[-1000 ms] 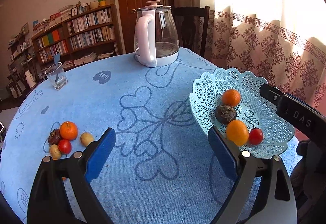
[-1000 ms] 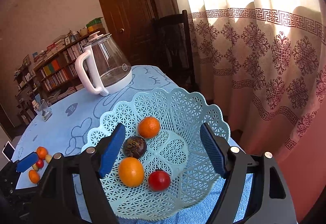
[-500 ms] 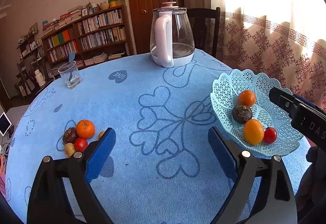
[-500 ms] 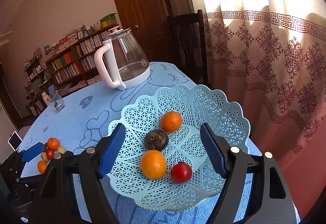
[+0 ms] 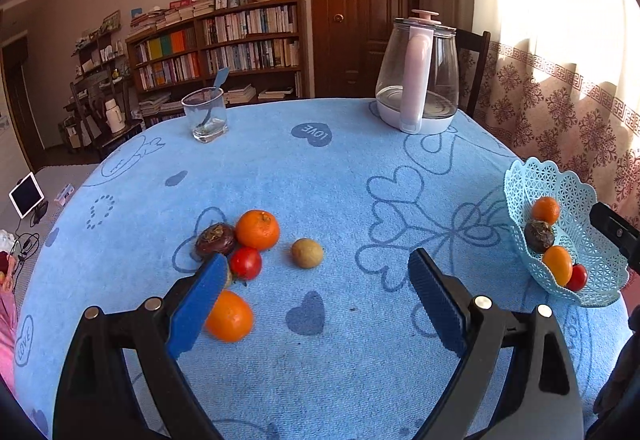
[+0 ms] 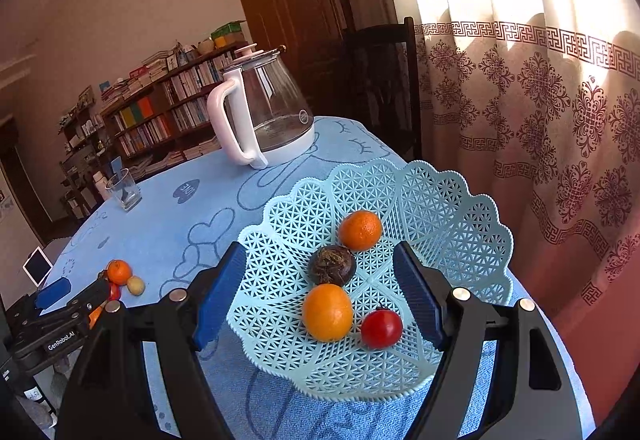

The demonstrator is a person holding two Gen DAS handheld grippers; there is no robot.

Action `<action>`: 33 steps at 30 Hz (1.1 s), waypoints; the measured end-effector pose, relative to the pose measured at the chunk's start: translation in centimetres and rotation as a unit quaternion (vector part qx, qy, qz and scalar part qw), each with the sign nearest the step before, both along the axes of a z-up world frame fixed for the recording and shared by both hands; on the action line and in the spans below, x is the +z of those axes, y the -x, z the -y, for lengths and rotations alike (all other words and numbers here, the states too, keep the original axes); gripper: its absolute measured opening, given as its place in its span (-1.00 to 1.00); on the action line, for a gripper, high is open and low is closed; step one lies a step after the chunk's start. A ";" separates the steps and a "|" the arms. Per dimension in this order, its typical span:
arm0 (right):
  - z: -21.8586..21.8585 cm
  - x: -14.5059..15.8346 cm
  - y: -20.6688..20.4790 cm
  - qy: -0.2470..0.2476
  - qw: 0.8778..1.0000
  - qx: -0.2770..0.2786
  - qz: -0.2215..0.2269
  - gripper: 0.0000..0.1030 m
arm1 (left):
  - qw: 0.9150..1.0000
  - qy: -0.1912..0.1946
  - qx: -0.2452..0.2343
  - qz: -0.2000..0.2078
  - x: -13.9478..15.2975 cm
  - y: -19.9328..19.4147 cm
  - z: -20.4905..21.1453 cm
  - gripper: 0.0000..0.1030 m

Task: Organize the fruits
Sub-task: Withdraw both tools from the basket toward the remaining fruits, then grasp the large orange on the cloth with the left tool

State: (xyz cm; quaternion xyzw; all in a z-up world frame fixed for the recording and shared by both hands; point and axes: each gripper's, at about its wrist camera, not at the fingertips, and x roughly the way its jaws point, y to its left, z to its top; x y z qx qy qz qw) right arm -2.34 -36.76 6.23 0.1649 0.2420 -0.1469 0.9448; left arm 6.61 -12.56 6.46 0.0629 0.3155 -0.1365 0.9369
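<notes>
My left gripper (image 5: 316, 280) is open and empty just above the blue cloth. Loose fruit lies by its left finger: a tangerine (image 5: 257, 229), a dark passion fruit (image 5: 215, 239), a red tomato (image 5: 245, 263), an orange (image 5: 229, 316) partly behind the pad, and a small tan fruit (image 5: 306, 252) between the fingers' line. My right gripper (image 6: 320, 288) is open and empty over the light blue lattice basket (image 6: 448, 208), which holds a tangerine (image 6: 360, 230), a passion fruit (image 6: 332, 265), an orange (image 6: 327, 312) and a tomato (image 6: 381, 328). The basket (image 5: 576, 196) sits at the table's right edge.
A glass kettle with white handle (image 5: 418, 78) stands at the far side of the table. A drinking glass with a blue spoon (image 5: 205, 114) stands far left. A dark chair (image 6: 380, 88) and patterned curtain (image 6: 540, 100) are beyond the table; bookshelves (image 5: 216, 44) line the wall.
My left gripper has swung left toward the loose fruit pile, which now lies right at its left finger. My right gripper stays open over the basket, shifted only slightly.
</notes>
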 end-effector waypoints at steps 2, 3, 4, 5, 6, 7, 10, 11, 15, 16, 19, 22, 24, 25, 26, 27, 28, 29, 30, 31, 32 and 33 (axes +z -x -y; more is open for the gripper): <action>-0.1 0.0 -0.1 0.000 1.000 0.002 -0.001 0.50 | 1.000 0.000 0.016 -0.005 -0.2 -0.3 -1.5 0.77; -0.2 0.0 -0.1 0.000 1.000 0.004 -0.001 0.50 | 1.000 0.001 0.023 -0.008 -0.3 -0.6 -2.3 0.77; -0.2 -0.1 -0.1 -0.001 1.000 0.005 -0.002 0.50 | 0.999 0.001 0.030 -0.011 -0.5 -0.8 -2.9 0.77; -0.4 -0.1 -0.2 0.000 1.000 0.007 -0.003 0.50 | 0.999 0.001 0.039 -0.014 -0.6 -0.9 -3.7 0.77; -0.5 -0.2 -0.2 0.000 1.000 0.009 -0.004 0.50 | 0.999 0.002 0.046 -0.017 -0.7 -1.1 -4.3 0.77; -0.7 -0.2 -0.3 0.001 1.000 0.011 -0.005 0.50 | 0.998 0.004 0.051 -0.021 -0.9 -1.3 -4.9 0.77; -1.0 -0.3 -0.4 0.002 1.000 0.017 -0.006 0.50 | 0.997 0.008 0.064 -0.031 -1.5 -1.7 -6.0 0.77; -1.1 -0.3 -0.4 0.003 1.000 0.018 -0.007 0.50 | 0.997 0.007 0.066 -0.034 -1.6 -1.8 -6.2 0.77; -1.6 -0.4 -0.5 0.005 1.000 0.025 -0.009 0.50 | 0.996 0.008 0.064 -0.053 -2.6 -2.3 -6.4 0.64; -1.7 -0.4 -0.5 0.006 1.000 0.027 -0.009 0.50 | 0.996 0.009 0.063 -0.059 -3.0 -2.4 -6.4 0.59; -1.9 -0.5 -0.6 0.006 0.999 0.029 -0.011 0.50 | 0.995 0.011 0.056 -0.078 -3.9 -2.9 -6.2 0.45; -2.0 -0.6 -0.6 0.006 0.999 0.031 -0.012 0.50 | 0.994 0.017 0.055 -0.098 -4.7 -3.3 -6.3 0.21; -2.0 -0.6 -0.7 0.007 0.999 0.033 -0.013 0.50 | 0.992 0.024 0.057 -0.112 -5.2 -3.6 -6.6 0.02; -2.1 -0.6 -0.7 0.007 0.999 0.034 -0.013 0.50 | 0.991 0.030 0.057 -0.118 -5.4 -3.8 -6.8 -0.06; -2.2 -0.7 -0.7 0.008 0.999 0.035 -0.014 0.50 | 0.991 0.036 0.056 -0.120 -5.4 -3.8 -7.0 -0.06; -2.4 -0.7 -0.7 0.009 0.999 0.036 -0.014 0.50 | 0.991 0.039 0.054 -0.119 -5.4 -3.8 -7.0 -0.12; -2.5 -0.7 -0.8 0.009 0.999 0.038 -0.015 0.50 | 0.991 0.044 0.049 -0.119 -5.4 -3.7 -7.1 -0.20; -2.7 -0.7 -0.8 0.010 0.999 0.040 -0.015 0.50 | 0.991 0.044 0.047 -0.117 -5.4 -3.6 -7.0 -0.20; -2.8 -0.7 -0.8 0.011 0.999 0.042 -0.015 0.50 | 0.991 0.043 0.047 -0.116 -5.4 -3.5 -7.0 -0.20; -2.9 -0.7 -0.8 0.013 0.999 0.044 -0.015 0.50 | 0.991 0.044 0.046 -0.115 -5.3 -3.4 -7.1 -0.20; -3.0 -0.7 -0.8 0.015 0.999 0.046 -0.015 0.50 | 0.991 0.047 0.045 -0.115 -5.2 -3.3 -7.1 -0.21; -3.1 -0.7 -0.8 0.015 0.999 0.047 -0.014 0.50 | 0.991 0.049 0.044 -0.114 -5.1 -3.2 -7.3 -0.21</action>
